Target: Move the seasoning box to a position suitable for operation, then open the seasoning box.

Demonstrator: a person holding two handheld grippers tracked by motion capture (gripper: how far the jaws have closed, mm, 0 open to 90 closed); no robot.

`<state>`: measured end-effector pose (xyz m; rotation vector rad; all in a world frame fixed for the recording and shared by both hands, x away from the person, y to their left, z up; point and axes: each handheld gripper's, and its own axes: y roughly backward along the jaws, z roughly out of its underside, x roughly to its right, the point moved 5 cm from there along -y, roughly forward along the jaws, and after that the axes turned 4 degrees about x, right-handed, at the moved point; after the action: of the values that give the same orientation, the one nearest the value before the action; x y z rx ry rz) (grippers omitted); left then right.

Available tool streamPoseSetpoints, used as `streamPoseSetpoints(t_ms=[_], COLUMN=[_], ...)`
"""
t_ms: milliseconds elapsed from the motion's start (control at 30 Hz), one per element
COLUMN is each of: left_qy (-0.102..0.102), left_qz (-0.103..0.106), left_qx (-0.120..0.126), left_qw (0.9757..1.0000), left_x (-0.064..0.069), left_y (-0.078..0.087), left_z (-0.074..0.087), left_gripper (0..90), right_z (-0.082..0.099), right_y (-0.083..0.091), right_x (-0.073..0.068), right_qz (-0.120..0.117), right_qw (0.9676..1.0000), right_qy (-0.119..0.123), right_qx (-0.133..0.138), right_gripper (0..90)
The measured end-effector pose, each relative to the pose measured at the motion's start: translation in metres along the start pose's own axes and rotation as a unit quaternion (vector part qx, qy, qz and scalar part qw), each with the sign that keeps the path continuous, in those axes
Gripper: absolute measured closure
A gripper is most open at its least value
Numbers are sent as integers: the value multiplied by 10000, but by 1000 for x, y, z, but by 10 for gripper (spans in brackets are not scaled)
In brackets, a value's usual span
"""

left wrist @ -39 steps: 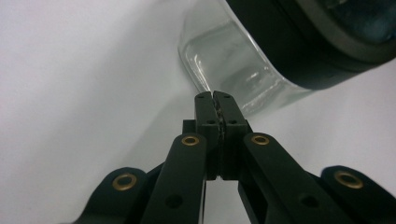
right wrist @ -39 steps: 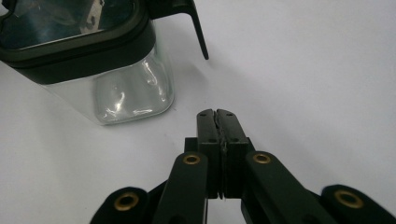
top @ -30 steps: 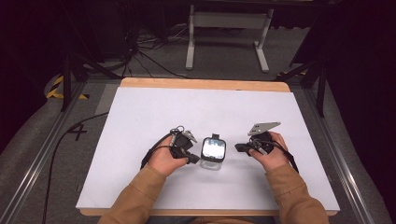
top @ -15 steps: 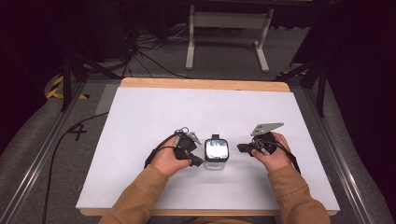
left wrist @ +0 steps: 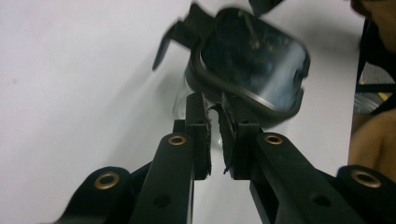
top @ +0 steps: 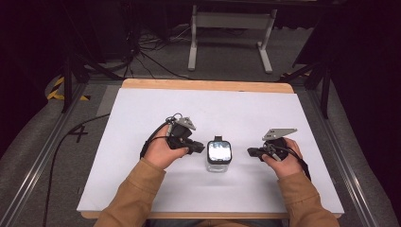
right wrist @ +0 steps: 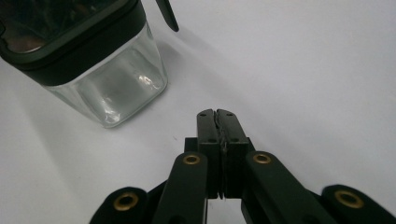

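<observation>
A clear square glass jar (top: 219, 155) with a black lid stands in the middle of the white table (top: 265, 118). One lid latch sticks out at its far side. My left gripper (top: 197, 149) hovers just left of the jar. In the left gripper view my left gripper (left wrist: 214, 105) points at the lid (left wrist: 254, 60); its jaws have just been opening and stand a narrow gap apart with nothing between them. My right gripper (top: 249, 152) rests to the right of the jar, apart from it. In the right gripper view my right gripper (right wrist: 216, 114) is shut and empty, with the jar (right wrist: 107, 88) at upper left.
The table has a wooden far edge (top: 203, 85). Behind it on the floor are a metal stand (top: 229, 21) and loose cables (top: 142, 47). A black cable (top: 59, 146) runs along the table's left side. Metal rails flank both sides.
My left gripper has lifted a little beside the jar and its jaws have parted slightly. The right hand and the jar have not moved.
</observation>
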<state>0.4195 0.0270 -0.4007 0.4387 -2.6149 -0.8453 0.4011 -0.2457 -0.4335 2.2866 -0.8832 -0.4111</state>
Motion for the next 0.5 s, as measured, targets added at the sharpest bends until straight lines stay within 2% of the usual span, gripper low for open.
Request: streamPoseSetpoints(t_ms=[100, 200, 300, 400, 500], left_qy=[0, -63, -118, -58, -81], left_qz=[47, 45, 59, 71, 128], left_qx=[299, 477, 566, 657, 743], left_qw=[9995, 9988, 9983, 9978, 9971], left_x=[1, 1, 0, -1, -4], left_y=[0, -2, -5, -8, -13], left_z=[-10, -19, -24, -27, -31], left_gripper=[796, 797, 805, 812, 815], right_z=[4, 9, 14, 17, 20], right_y=[5, 9, 11, 14, 15], right_x=[0, 1, 1, 0, 0], right_qz=[63, 97, 145, 176, 210], right_qw=[10000, 9999, 9998, 9997, 9997], right_qy=[-52, -85, -113, -189, -157], right_qx=[2, 5, -28, -6, -15], right_gripper=[900, 900, 900, 900, 900])
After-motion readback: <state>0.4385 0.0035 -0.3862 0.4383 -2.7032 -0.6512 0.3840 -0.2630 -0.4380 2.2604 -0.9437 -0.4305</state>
